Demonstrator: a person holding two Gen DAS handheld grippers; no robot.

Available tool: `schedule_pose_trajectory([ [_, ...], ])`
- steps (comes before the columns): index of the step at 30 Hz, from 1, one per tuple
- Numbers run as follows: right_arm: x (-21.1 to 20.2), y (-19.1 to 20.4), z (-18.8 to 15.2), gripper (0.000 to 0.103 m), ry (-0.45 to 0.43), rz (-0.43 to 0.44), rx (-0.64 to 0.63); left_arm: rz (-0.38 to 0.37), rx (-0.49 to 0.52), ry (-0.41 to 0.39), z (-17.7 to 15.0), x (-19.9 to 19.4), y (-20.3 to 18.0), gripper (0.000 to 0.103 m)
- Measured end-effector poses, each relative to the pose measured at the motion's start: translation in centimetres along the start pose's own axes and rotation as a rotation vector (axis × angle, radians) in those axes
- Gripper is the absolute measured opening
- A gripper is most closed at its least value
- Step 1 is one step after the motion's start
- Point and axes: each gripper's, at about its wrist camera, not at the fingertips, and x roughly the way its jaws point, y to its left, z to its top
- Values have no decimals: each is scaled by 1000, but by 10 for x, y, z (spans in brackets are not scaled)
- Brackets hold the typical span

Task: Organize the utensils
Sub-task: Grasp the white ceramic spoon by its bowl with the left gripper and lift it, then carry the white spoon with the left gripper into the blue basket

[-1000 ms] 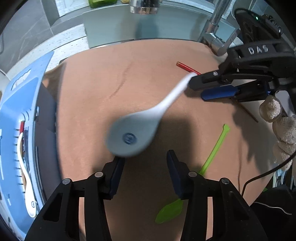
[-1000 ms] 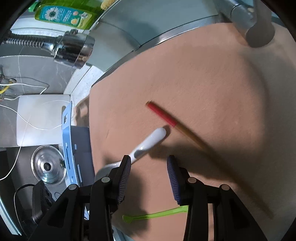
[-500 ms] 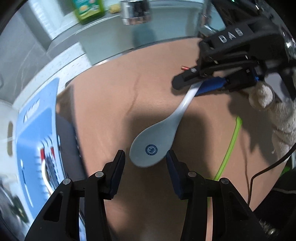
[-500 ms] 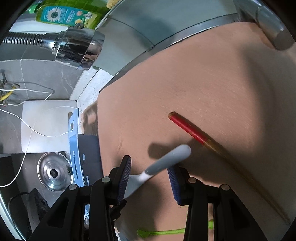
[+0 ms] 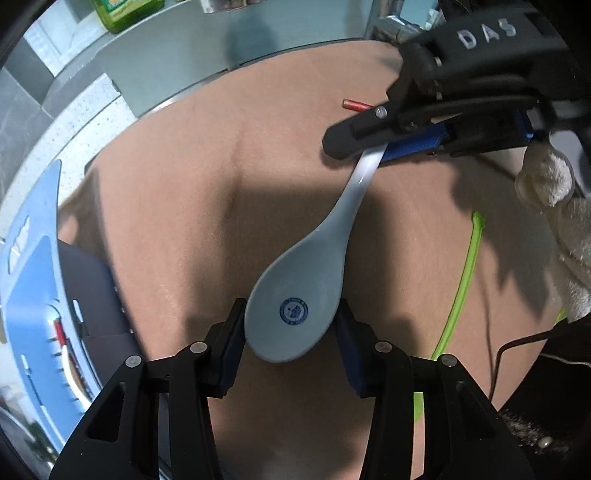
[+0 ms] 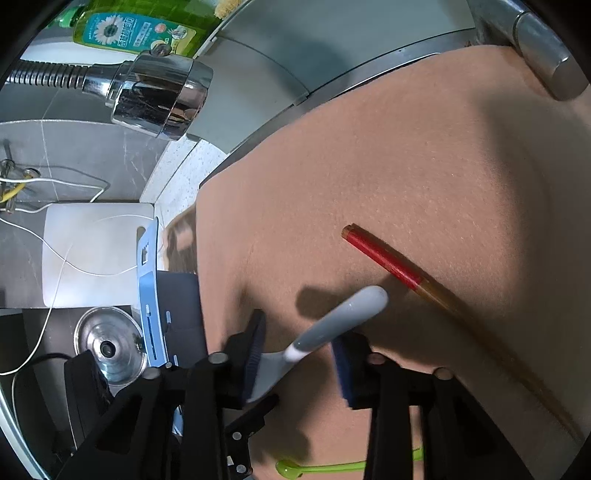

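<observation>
A pale grey ceramic spoon [image 5: 295, 295] with a blue stamp under its bowl hangs above the brown mat [image 5: 177, 192]. My left gripper [image 5: 291, 332] has its pads against both sides of the bowl and its jaws are closing. My right gripper [image 6: 299, 358] holds the spoon [image 6: 343, 314] by its handle, which lies slantwise between the closing jaws. In the left wrist view the right gripper [image 5: 369, 144] sits at the upper right, over the handle's end. A red-ended chopstick [image 6: 384, 262] and a green plastic spoon [image 5: 461, 280] lie on the mat.
A blue utensil tray [image 5: 33, 288] with utensils in it stands at the mat's left edge. The faucet head [image 6: 155, 96] hangs over the sink, with a green soap bottle [image 6: 129, 29] behind it. A gloved hand [image 5: 554, 192] is on the right. A steel lid [image 6: 107, 347] lies far left.
The spoon's bowl has come down between my left gripper's pads, which now touch it. My right gripper has narrowed on the handle, and the left wrist view has rolled.
</observation>
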Motion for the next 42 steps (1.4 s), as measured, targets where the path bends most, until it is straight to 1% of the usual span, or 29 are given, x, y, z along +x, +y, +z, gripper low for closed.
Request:
schedule_pose_trajectory([
  [2, 2, 3, 1, 18, 1, -7, -13, -15, -8, 0, 0, 0, 3, 42],
  [4, 2, 5, 2, 14, -4, -14, -21, -29, -23, -1, 1, 0, 7, 42],
  [12, -4, 12, 3, 12, -24, -3, -31, -76, -72, -35, -1, -8, 13, 41],
  [13, -6, 13, 3, 11, -26, 3, -28, -77, -72, -42, -6, -9, 21, 41],
  [17, -14, 19, 0, 11, -36, 15, -33, -73, -69, -71, -13, -20, 21, 41],
  [21, -20, 29, -6, 10, -49, 33, -43, -64, -79, -108, -25, -35, 30, 41],
  [25, -25, 49, -13, 9, -54, 52, -73, -62, -114, -151, -45, -57, 38, 41],
  [28, -23, 70, -20, 9, -46, 69, -109, -44, -142, -177, -55, -70, 42, 41],
  [31, -16, 97, -28, 9, -32, 81, -155, -27, -188, -202, -73, -86, 56, 41],
  [36, 11, 144, -42, 8, 21, 96, -237, 14, -269, -218, -109, -101, 82, 40],
  [42, 51, 193, -62, 8, 102, 91, -345, 52, -362, -212, -151, -100, 107, 38],
])
